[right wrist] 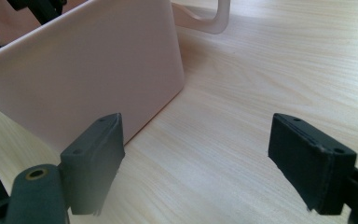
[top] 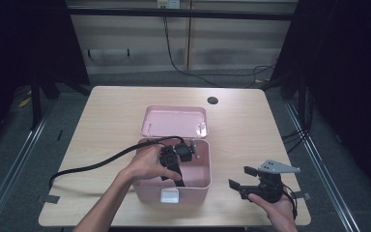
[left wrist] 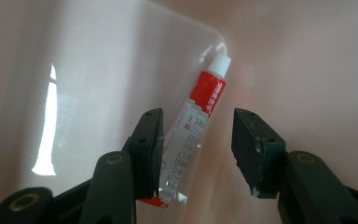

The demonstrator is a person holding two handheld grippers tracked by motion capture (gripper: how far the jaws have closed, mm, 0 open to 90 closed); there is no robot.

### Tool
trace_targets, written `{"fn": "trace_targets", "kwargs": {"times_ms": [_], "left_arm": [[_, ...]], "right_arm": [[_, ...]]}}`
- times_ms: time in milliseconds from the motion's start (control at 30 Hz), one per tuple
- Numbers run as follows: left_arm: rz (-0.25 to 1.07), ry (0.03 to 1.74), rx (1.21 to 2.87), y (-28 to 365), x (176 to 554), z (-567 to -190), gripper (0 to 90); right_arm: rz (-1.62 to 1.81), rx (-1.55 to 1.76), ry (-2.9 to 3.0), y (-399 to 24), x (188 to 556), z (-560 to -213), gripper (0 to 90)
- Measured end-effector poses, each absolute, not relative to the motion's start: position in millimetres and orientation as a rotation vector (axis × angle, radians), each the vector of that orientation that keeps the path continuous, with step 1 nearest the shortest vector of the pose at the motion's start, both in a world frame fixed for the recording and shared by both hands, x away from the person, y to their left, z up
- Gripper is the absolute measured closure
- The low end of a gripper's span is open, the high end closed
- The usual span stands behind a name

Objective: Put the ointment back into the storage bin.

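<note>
Your left hand-held gripper [left wrist: 198,140] stands half open around the tube [left wrist: 193,128]; it's light and soft, so pinch mid-body

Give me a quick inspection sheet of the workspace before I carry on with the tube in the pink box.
Surface: light wooden table, one round dark hole near its far edge.
Job's things: open pink box at the near middle, white latch on its front; pink lid lying behind it; red and white tube on the box floor, white cap pointing away.
Clutter: nothing seen.
Grippers: left gripper inside the box, jaws apart around the tube, left pad beside it, right pad clear. Right gripper open over bare table beside the box, holding nothing.
Cables: black cable trails left from the left gripper.
Surroundings: dark floor, pale wall panels, loose wires behind the table.
</note>
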State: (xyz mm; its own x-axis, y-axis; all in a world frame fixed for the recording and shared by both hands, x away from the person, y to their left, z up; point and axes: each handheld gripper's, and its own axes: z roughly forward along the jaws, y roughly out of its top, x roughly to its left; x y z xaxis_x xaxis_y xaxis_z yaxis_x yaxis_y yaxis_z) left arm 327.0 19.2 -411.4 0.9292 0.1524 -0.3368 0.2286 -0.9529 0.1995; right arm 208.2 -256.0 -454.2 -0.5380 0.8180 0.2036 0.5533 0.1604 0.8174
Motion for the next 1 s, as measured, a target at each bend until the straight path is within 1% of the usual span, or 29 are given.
{"fn": "trace_targets", "kwargs": {"times_ms": [233, 333, 467, 700, 867, 1000], "left_arm": [[-0.453, 0.318, 2.818, 26, 325, -400, 49.7], [-0.474, 0.292, 2.799, 32, 324, -395, 50.7], [-0.417, 0.307, 2.81, 38, 323, -392, 50.4], [-0.355, 0.322, 2.733, 47, 322, -373, 47.1], [-0.35, 0.31, 2.74, 53, 320, -365, 44.9], [-0.337, 0.332, 2.713, 58, 320, -359, 42.5]], "right_arm": [[1.317, 1.32, 2.159, -256, 208, -454, 18.0], [1.317, 1.32, 2.159, -256, 208, -454, 18.0], [1.311, 1.321, 2.165, -255, 208, -454, 18.0], [1.312, 1.321, 2.163, -256, 208, -454, 18.0], [1.317, 1.326, 2.163, -256, 209, -454, 17.9], [1.313, 1.322, 2.164, -255, 208, -454, 18.0]]}}
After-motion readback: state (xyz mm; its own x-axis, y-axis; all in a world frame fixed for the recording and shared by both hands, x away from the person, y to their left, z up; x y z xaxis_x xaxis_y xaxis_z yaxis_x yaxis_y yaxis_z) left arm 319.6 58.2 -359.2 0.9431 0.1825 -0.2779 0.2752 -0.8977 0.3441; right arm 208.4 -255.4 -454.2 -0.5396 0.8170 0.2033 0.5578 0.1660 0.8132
